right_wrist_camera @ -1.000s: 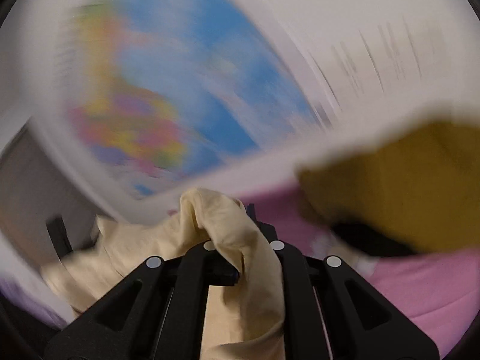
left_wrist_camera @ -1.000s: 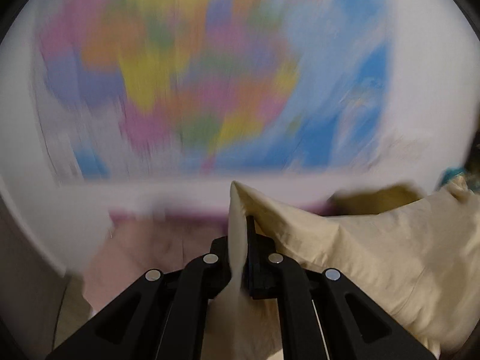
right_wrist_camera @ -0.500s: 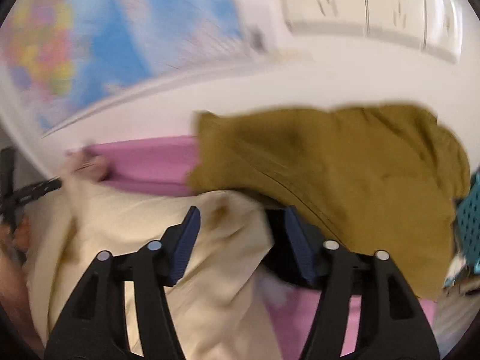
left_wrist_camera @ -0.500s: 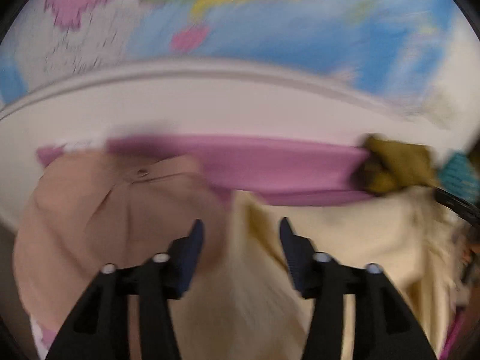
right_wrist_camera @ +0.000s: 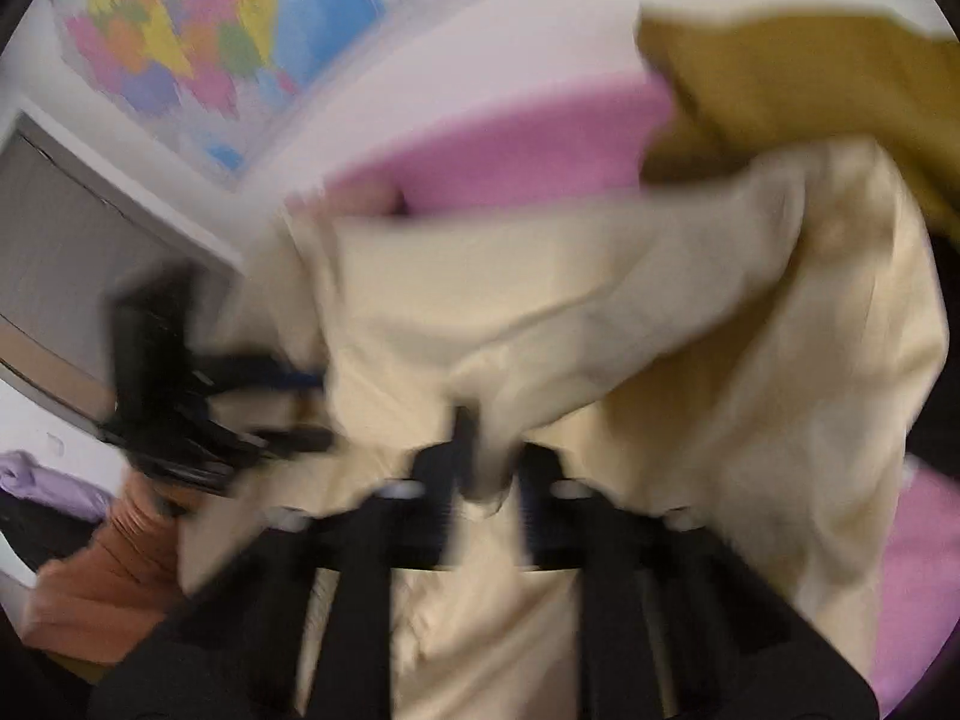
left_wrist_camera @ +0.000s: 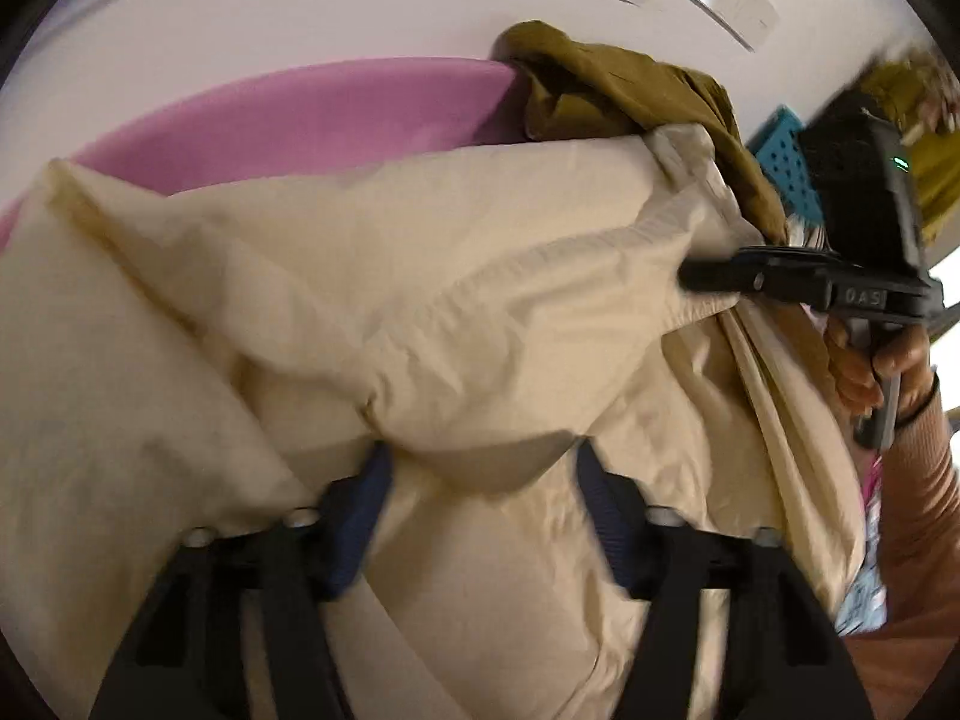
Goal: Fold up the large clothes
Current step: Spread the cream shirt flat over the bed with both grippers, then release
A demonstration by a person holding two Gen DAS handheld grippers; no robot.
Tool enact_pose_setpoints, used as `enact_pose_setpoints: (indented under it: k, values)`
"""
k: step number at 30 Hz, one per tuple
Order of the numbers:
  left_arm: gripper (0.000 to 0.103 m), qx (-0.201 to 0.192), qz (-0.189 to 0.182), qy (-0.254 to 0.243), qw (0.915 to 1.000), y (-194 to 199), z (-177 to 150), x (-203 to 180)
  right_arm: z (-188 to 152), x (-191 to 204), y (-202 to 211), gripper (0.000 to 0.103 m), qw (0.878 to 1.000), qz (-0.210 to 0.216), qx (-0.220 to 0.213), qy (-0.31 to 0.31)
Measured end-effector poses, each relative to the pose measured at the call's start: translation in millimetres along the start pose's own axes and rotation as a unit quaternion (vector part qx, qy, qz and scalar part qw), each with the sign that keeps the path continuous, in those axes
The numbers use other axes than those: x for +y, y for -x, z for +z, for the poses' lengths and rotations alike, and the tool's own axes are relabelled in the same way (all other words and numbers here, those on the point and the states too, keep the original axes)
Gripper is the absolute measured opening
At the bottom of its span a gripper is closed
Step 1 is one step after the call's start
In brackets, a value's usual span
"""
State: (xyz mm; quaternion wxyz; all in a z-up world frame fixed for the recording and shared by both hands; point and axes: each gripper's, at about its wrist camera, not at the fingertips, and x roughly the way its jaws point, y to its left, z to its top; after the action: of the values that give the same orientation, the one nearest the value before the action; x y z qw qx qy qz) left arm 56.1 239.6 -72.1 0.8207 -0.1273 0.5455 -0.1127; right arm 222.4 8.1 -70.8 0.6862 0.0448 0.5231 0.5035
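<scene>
A large cream garment lies bunched on a pink surface and fills both views. My left gripper is open, its blue-padded fingers spread wide with cream cloth draped between and over them. My right gripper is shut on a fold of the cream garment; it also shows in the left wrist view, pinching the garment's edge. The right wrist view is blurred by motion.
An olive-brown garment is heaped at the back against the white wall; it also shows in the right wrist view. A teal perforated basket stands at the right. A coloured wall map hangs behind.
Both grippers let go of the cream garment half a second ago. My right gripper has since shut on a fold again; my left stays open and has pushed down into the cloth.
</scene>
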Motion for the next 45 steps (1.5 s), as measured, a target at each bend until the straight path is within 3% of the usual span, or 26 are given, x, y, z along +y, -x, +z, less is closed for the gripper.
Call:
enact_pose_setpoints:
  k: [1, 2, 4, 6, 7, 8, 10, 11, 12, 13, 14, 16, 19, 24, 29, 31, 33, 34, 35, 37, 38, 39, 40, 43, 45]
  values:
    - [0.039, -0.009, -0.018, 0.02, 0.9996, 3, 11, 6, 14, 5, 13, 0.005, 0.999, 0.016, -0.03, 0.005]
    - [0.036, -0.02, -0.03, 0.031, 0.9989, 6, 18, 10, 28, 9, 26, 0.005, 0.998, 0.017, -0.057, 0.008]
    - [0.038, -0.056, -0.041, 0.05, 0.9963, 21, 40, 16, 49, 14, 39, 0.005, 0.996, 0.022, -0.087, 0.007]
    - [0.038, -0.102, -0.029, 0.059, 0.9926, 38, 65, 22, 81, 14, 40, 0.005, 0.994, 0.006, -0.113, 0.003]
    - [0.044, -0.13, -0.018, 0.074, 0.9886, 45, 78, 29, 90, 12, 36, 0.008, 0.994, 0.005, -0.114, -0.003]
    - [0.056, -0.141, -0.013, 0.094, 0.9855, 47, 85, 37, 101, 4, 25, 0.01, 0.994, -0.008, -0.11, -0.013]
    - [0.063, -0.156, 0.005, 0.133, 0.9788, 45, 97, 53, 114, -12, 5, 0.04, 0.991, -0.036, -0.113, -0.053]
    - [0.069, -0.161, 0.032, 0.145, 0.9757, 43, 100, 60, 118, -17, -1, 0.048, 0.991, -0.054, -0.112, -0.054]
    - [0.074, -0.162, 0.043, 0.153, 0.9739, 43, 100, 65, 118, -17, 0, 0.05, 0.987, -0.082, -0.123, -0.055]
    - [0.076, -0.163, 0.044, 0.157, 0.9731, 44, 96, 67, 116, -15, 2, 0.05, 0.987, -0.082, -0.13, -0.052]
    - [0.075, -0.164, 0.043, 0.156, 0.973, 48, 89, 68, 110, -8, 9, 0.052, 0.987, -0.072, -0.139, -0.027]
    - [0.076, -0.172, 0.046, 0.13, 0.9754, 58, 74, 55, 89, 6, 28, 0.073, 0.983, -0.092, -0.158, 0.029]
    - [0.082, -0.191, 0.049, 0.069, 0.978, 84, 39, 30, 37, 25, 69, 0.075, 0.977, -0.134, -0.14, 0.09]
    - [0.087, -0.194, 0.097, -0.023, 0.9759, 107, -49, -22, -71, 34, 110, 0.076, 0.978, -0.136, -0.083, 0.135]
    - [0.089, -0.16, 0.132, -0.06, 0.9764, 93, -112, -57, -165, 52, 86, 0.078, 0.984, -0.122, -0.029, 0.129]
    - [0.089, -0.149, 0.12, -0.063, 0.9794, 93, -127, -50, -187, 55, 71, 0.088, 0.984, -0.119, -0.011, 0.128]
    - [0.089, -0.146, 0.072, -0.073, 0.984, 93, -152, -50, -202, 60, 55, 0.091, 0.982, -0.13, -0.002, 0.133]
    - [0.091, -0.149, 0.051, -0.076, 0.9846, 93, -164, -54, -202, 62, 49, 0.087, 0.981, -0.137, 0.0, 0.137]
    - [0.092, -0.146, 0.054, -0.078, 0.9848, 90, -168, -55, -206, 64, 41, 0.081, 0.979, -0.147, 0.002, 0.144]
    - [0.092, -0.138, 0.075, -0.083, 0.9841, 84, -179, -63, -209, 58, 41, 0.045, 0.981, -0.135, 0.002, 0.136]
    - [0.087, -0.131, 0.085, -0.083, 0.9843, 81, -184, -63, -205, 53, 45, 0.033, 0.983, -0.129, -0.004, 0.13]
    - [0.078, -0.123, 0.104, -0.079, 0.9838, 78, -187, -62, -201, 52, 51, 0.014, 0.985, -0.12, -0.013, 0.124]
    - [0.051, -0.118, 0.117, -0.075, 0.9833, 77, -189, -60, -195, 51, 66, 0.009, 0.987, -0.104, -0.032, 0.118]
    - [0.007, -0.121, 0.125, -0.043, 0.9837, 94, -186, -41, -181, 53, 113, 0.007, 0.981, -0.118, -0.09, 0.122]
    - [0.005, -0.152, 0.139, -0.015, 0.9785, 122, -176, -28, -163, 48, 148, 0.006, 0.974, -0.146, -0.131, 0.115]
